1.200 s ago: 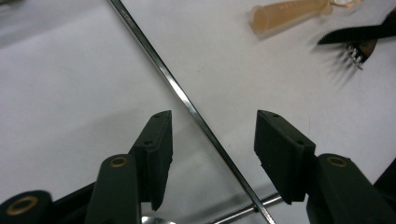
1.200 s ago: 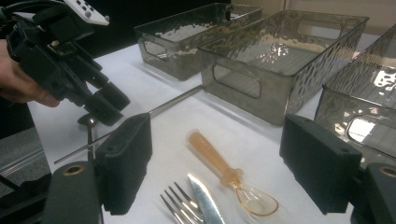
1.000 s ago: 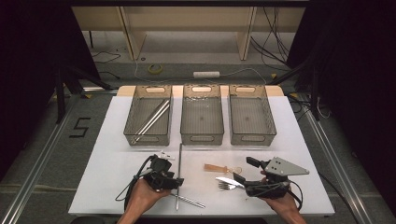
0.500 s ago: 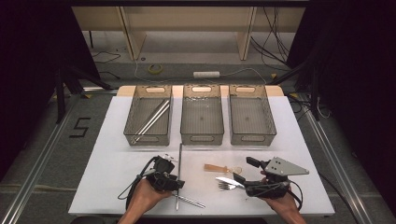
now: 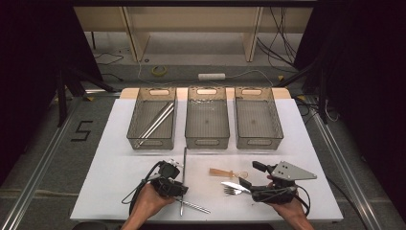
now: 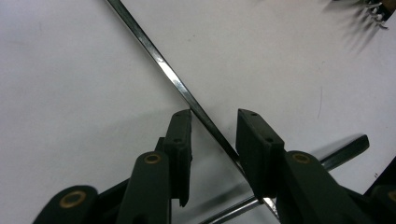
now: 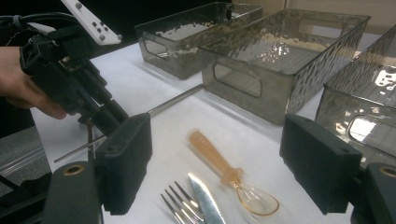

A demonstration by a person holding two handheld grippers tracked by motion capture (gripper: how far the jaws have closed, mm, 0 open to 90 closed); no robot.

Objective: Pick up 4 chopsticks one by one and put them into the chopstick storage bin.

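The left gripper (image 6: 214,140) has been closing its jaws around a metal chopstick (image 6: 177,83) near the table's (image 5: 119,143) near edge, pads not yet pressing. The right gripper (image 7: 219,163) hovers wide open, empty, over a fork (image 7: 180,205). A "5" (image 5: 82,130) marks the floor at left.

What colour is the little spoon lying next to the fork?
Translucent amber-orange; the spoon shows best in the right gripper view.

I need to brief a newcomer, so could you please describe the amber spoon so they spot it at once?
Start at the middle bin on the white table. In front of it lies the spoon, beside a fork and knife. Unlike these, it is translucent amber plastic.
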